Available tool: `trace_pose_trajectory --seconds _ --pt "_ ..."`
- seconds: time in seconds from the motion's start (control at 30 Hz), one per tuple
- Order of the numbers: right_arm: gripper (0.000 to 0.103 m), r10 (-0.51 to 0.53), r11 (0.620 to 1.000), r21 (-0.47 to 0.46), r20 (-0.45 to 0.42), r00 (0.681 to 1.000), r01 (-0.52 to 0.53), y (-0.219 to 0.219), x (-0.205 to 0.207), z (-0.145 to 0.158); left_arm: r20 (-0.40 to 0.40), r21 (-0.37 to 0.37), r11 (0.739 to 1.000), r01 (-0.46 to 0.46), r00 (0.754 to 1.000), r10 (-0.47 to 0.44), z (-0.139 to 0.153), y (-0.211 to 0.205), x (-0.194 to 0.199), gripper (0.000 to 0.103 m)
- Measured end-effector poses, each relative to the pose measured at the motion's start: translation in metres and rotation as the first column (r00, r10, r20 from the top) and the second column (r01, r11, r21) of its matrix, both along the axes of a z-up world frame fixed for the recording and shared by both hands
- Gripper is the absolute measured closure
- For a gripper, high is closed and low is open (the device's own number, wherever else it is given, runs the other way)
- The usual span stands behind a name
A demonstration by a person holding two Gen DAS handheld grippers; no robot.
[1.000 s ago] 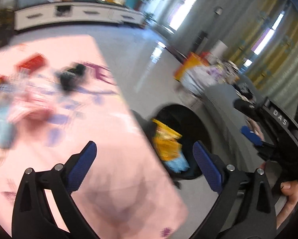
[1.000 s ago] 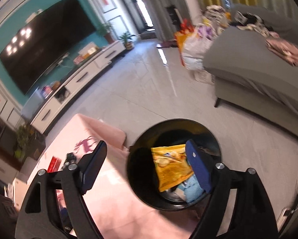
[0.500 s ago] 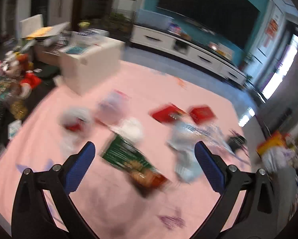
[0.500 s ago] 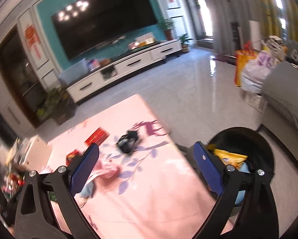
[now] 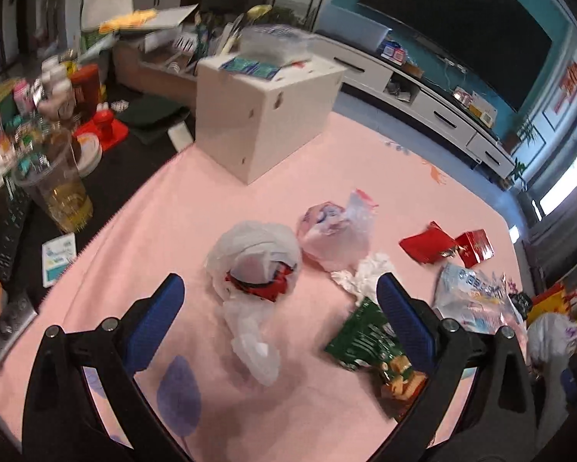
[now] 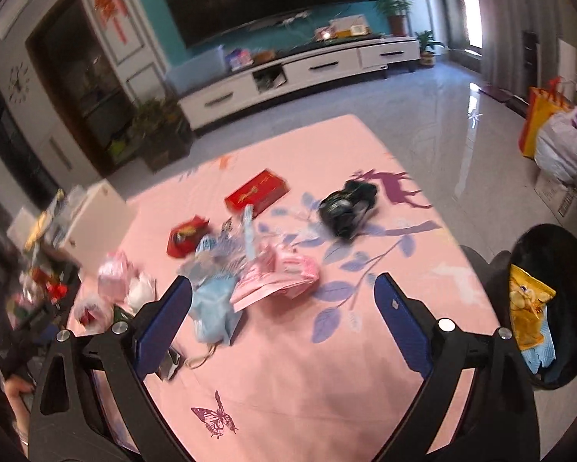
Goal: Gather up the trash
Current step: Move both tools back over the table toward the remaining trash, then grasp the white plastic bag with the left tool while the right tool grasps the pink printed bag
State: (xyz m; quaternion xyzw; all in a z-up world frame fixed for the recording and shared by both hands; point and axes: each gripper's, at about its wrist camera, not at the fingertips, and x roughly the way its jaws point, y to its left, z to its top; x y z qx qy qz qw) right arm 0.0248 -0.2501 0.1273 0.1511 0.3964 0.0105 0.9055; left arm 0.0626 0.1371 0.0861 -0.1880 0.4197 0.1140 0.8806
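Note:
Trash lies scattered on a pink tablecloth (image 5: 142, 238). In the left wrist view my left gripper (image 5: 277, 308) is open and empty above a white plastic bag with red inside (image 5: 255, 265), with a pink bag (image 5: 332, 235), a crumpled tissue (image 5: 365, 277), a green snack packet (image 5: 369, 342) and red wrappers (image 5: 427, 246) to the right. My right gripper (image 6: 282, 310) is open and empty over a pink packet (image 6: 277, 273) and a blue wrapper (image 6: 213, 310). A black bin (image 6: 558, 254) at the right holds a yellow packet (image 6: 527, 308).
A white box (image 5: 265, 111) stands at the far edge of the cloth. A plastic cup (image 5: 57, 184) and clutter sit on the dark surface to the left. A red box (image 6: 255, 192) and a black crumpled object (image 6: 348, 204) lie farther on the cloth. Bags (image 6: 558, 131) stand on the floor.
Both grippers have swung away from the black bin to face the trash on the pink cloth. Both stay open and empty.

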Motion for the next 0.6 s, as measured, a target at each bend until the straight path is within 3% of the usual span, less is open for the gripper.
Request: trace_pose_trajectory --seconds 0.1,0.17,0.27,0.4,0.53,0.6 --pt "0.012 0.038 0.999 -0.026 -0.017 0.999 -0.039 0.014 0.014 -0.008 0.001 -0.066 0.997 -0.025 1.0 0.025 -0.009 0.016 0.005 0.004" --pt "0.021 0.073 0.997 -0.029 -0.029 0.997 -0.074 0.02 0.027 -0.015 0.009 -0.093 0.995 -0.028 1.0 0.029 -0.015 0.021 0.007 0.004" --pt "0.032 0.129 0.991 -0.037 -0.077 0.989 -0.132 0.027 0.05 -0.03 -0.002 -0.091 0.996 -0.012 1.0 0.012 -0.024 0.021 0.014 0.008" --pt "0.039 0.151 0.982 -0.09 -0.15 0.977 -0.166 0.035 0.072 -0.05 -0.027 -0.079 0.997 0.004 1.0 -0.006 -0.034 0.017 0.022 0.014" --pt "0.051 0.176 0.973 -0.115 -0.199 0.964 -0.202 0.04 0.082 -0.07 -0.06 -0.152 0.988 -0.005 0.998 -0.005 -0.053 0.016 0.029 0.03" --pt "0.062 0.184 0.974 -0.092 -0.222 0.958 -0.208 0.037 0.083 -0.078 -0.074 -0.154 0.988 -0.027 0.997 0.016 -0.06 0.015 0.031 0.04"
